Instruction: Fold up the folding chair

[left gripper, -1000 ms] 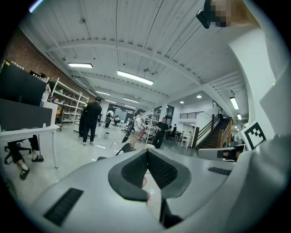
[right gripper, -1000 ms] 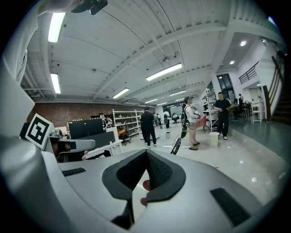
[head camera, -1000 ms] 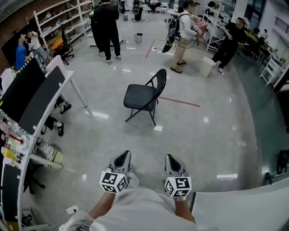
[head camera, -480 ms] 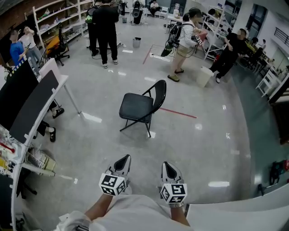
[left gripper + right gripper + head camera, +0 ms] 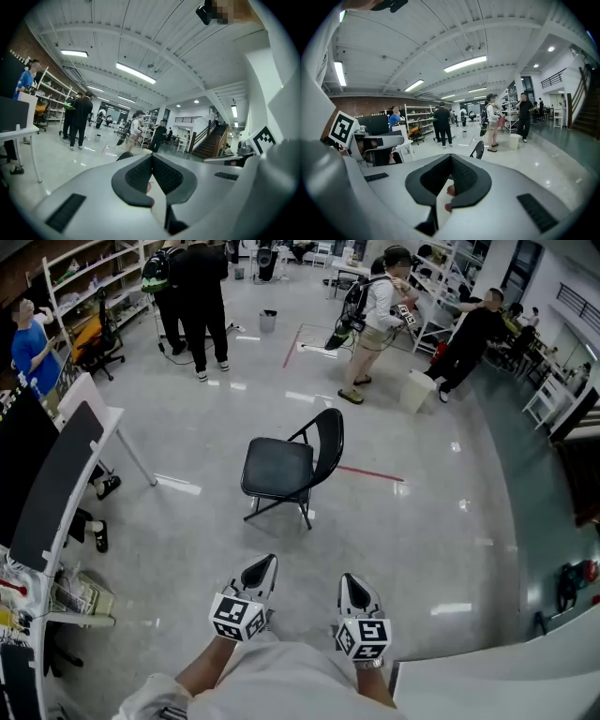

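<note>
A black folding chair stands unfolded on the grey floor, its seat toward the left and its backrest to the right. Both grippers hover side by side near the bottom of the head view, well short of the chair. My left gripper is shut with nothing in it, and so is my right gripper. In the right gripper view the chair's backrest shows just above the closed jaws. In the left gripper view only the top of the backrest peeks over the jaws.
A white desk with dark monitors stands at the left, with shelving behind it. Several people stand at the far side of the room. A red line runs on the floor behind the chair. A white counter edge sits at the lower right.
The view has advanced toward the chair, which now sits lower and closer in the head view. Both grippers stay shut and side by side.
</note>
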Motion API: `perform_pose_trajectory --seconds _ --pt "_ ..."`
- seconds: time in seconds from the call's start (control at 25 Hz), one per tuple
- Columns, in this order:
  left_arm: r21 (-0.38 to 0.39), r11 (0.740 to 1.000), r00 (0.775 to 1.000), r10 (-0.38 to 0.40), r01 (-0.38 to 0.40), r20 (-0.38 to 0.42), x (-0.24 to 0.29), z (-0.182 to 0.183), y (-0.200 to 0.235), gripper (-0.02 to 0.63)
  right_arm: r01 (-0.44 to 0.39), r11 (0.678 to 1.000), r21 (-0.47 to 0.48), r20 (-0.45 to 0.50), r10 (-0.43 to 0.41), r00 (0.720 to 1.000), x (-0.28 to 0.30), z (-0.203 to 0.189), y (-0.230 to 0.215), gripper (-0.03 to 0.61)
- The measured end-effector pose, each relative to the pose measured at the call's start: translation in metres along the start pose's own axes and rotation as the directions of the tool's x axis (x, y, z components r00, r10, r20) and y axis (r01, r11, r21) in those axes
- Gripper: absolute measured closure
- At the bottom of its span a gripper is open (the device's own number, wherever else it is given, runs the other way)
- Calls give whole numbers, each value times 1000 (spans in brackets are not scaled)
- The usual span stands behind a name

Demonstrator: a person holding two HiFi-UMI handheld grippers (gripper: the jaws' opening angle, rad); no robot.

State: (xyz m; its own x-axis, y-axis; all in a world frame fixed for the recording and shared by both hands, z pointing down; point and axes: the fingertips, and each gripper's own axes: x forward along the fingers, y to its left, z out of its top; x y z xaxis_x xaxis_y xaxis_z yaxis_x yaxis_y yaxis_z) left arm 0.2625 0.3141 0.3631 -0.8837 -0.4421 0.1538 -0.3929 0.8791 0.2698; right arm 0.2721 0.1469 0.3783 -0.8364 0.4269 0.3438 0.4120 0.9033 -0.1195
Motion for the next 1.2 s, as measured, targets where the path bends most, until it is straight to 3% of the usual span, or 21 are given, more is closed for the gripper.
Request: perform_pose_trajectory --seconds 0.48,1.2 --pt "-31 996 997 81 -81 15 5 23 104 603 -49 998 -31 -11 49 999 91 25 51 574" --pt "-42 989 989 144 -144 -14 41 29 151 603 -95 995 -10 -22 94 995 179 46 43 574"
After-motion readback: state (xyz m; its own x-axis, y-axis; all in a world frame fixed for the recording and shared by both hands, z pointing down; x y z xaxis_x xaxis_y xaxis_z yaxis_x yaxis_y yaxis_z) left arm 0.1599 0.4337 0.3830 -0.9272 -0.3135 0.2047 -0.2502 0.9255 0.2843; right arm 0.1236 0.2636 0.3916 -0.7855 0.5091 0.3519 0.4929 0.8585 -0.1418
